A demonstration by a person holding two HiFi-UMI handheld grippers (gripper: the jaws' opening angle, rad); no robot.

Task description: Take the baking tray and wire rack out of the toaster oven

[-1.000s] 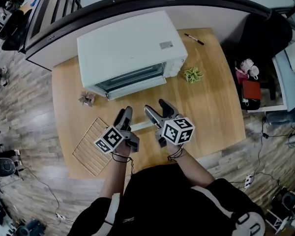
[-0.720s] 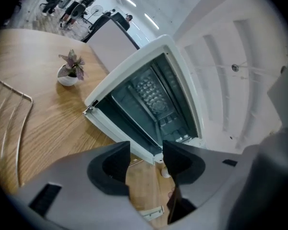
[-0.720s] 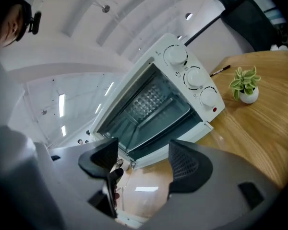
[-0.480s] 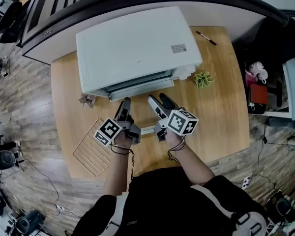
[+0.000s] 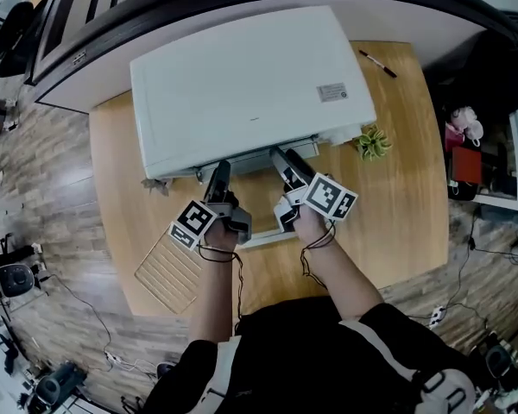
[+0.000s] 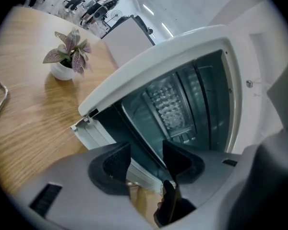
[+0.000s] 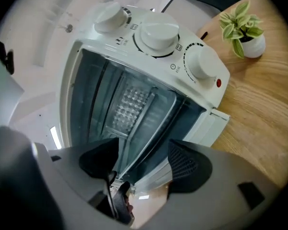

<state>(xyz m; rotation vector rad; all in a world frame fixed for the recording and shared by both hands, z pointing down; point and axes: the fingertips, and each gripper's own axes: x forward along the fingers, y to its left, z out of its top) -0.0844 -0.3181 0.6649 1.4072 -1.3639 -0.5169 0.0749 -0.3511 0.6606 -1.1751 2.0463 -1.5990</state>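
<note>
The white toaster oven (image 5: 242,84) stands at the back of the wooden table with its glass door (image 5: 261,231) folded down toward me. The wire rack (image 5: 168,270) lies flat on the table, left of my left arm. My left gripper (image 5: 219,174) (image 6: 146,159) and right gripper (image 5: 286,161) (image 7: 144,159) hover side by side over the door at the oven's mouth. Both are open, with nothing between the jaws. Both gripper views look into the dark cavity (image 7: 125,104), where rails and a dimpled metal panel (image 6: 170,107) show. I cannot tell the baking tray from the walls.
Three knobs (image 7: 156,35) sit on the oven's right panel. A small green plant (image 5: 373,142) (image 7: 242,30) stands right of the oven, a pink-leaved one (image 5: 153,184) (image 6: 67,56) left of it. A pen (image 5: 377,63) lies at the back right.
Both grippers have moved forward and down from above the door handle to the oven's mouth, rolling as they went. The wire rack has stayed where it was.
</note>
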